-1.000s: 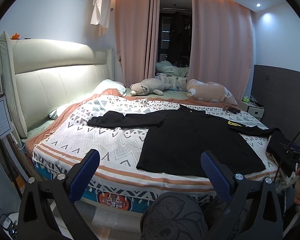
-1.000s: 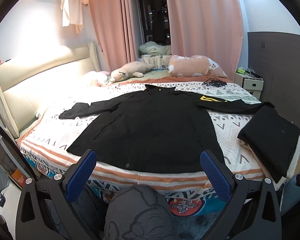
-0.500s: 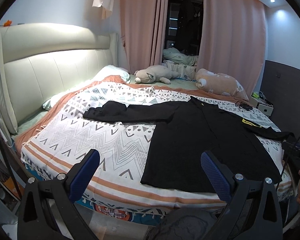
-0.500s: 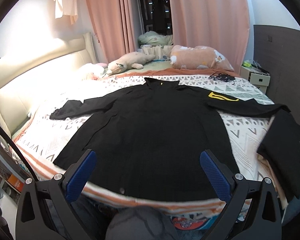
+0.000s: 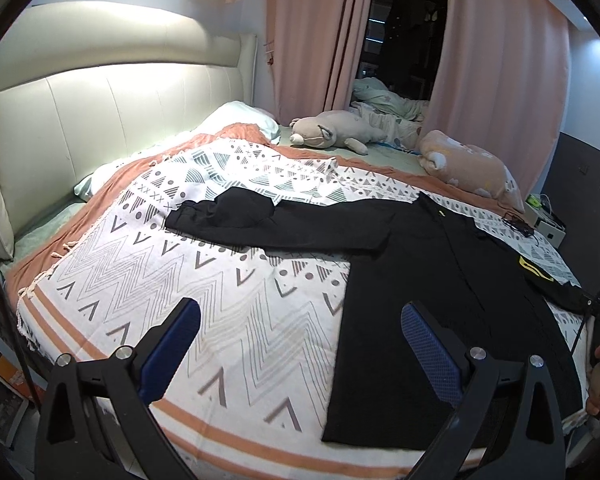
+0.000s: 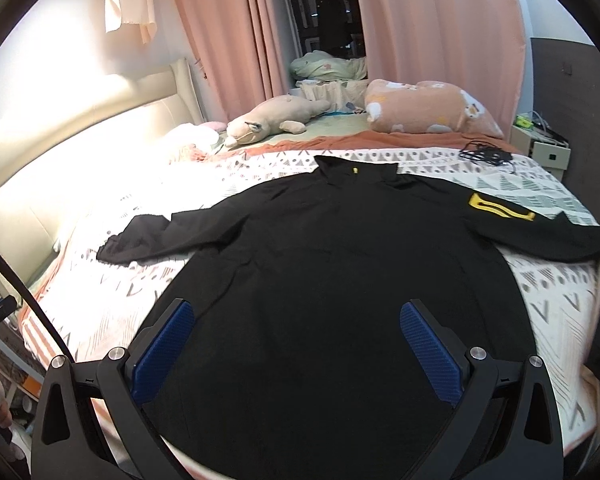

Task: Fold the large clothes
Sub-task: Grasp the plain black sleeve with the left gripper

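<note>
Now we are hovering both tongs, left gripper (image 5: 300, 344) and right gripper (image 6: 296, 344), wide open and empty, over the black jacket (image 6: 340, 280) lying flat on the bed (image 5: 220, 280), aiming for the sleeve (image 5: 276, 224) at ten o'clock.

Black jacket (image 5: 440, 280) spread flat on patterned bedspread (image 5: 220, 280), one sleeve stretched toward headboard (image 5: 100, 120). Left gripper (image 5: 300, 320) above bedspread beside jacket's hem edge, fingers wide apart, nothing between. Grey plush toy (image 5: 332, 134) and pink plush (image 5: 468, 168) beyond jacket's collar.
</note>
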Demonstrator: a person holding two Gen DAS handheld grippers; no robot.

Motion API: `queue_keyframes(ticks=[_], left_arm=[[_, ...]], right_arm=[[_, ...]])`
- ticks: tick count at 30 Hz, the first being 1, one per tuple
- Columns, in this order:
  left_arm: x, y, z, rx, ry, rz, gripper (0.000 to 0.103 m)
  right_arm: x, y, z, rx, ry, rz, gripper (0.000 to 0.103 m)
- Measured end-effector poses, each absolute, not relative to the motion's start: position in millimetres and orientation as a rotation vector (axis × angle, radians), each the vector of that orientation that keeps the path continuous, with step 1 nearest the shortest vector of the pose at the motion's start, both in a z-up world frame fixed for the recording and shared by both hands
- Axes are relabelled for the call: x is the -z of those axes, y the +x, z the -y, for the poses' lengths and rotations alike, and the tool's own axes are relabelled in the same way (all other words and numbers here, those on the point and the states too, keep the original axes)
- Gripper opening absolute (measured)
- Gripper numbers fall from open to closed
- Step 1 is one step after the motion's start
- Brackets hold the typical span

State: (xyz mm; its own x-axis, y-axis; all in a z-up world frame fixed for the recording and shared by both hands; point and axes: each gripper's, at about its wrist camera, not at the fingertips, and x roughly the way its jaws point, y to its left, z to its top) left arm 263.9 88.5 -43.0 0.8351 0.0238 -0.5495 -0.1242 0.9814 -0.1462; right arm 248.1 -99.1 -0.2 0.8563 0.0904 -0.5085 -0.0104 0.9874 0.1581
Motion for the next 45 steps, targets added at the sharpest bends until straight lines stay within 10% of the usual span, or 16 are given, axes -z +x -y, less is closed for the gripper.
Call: queue_keyframes(ticks=[28, 42, 45], left_arm=[[113, 482, -264, -0.222, -0.424, -0.754, 0.068], [201, 567, -328, -0.326, -0.589, -0.917, 0.068], [214, 578, -332, -0.365, -0.573, -0.958, 0.057]], right_arm=[[16, 499, 65, -0.052, 0.284, -0.601, 0.089], [46, 618, 48, -0.152, 0.182, -0.788, 0.067], [53, 640, 47, -0.150, 0.159, -0.810, 0.049]])
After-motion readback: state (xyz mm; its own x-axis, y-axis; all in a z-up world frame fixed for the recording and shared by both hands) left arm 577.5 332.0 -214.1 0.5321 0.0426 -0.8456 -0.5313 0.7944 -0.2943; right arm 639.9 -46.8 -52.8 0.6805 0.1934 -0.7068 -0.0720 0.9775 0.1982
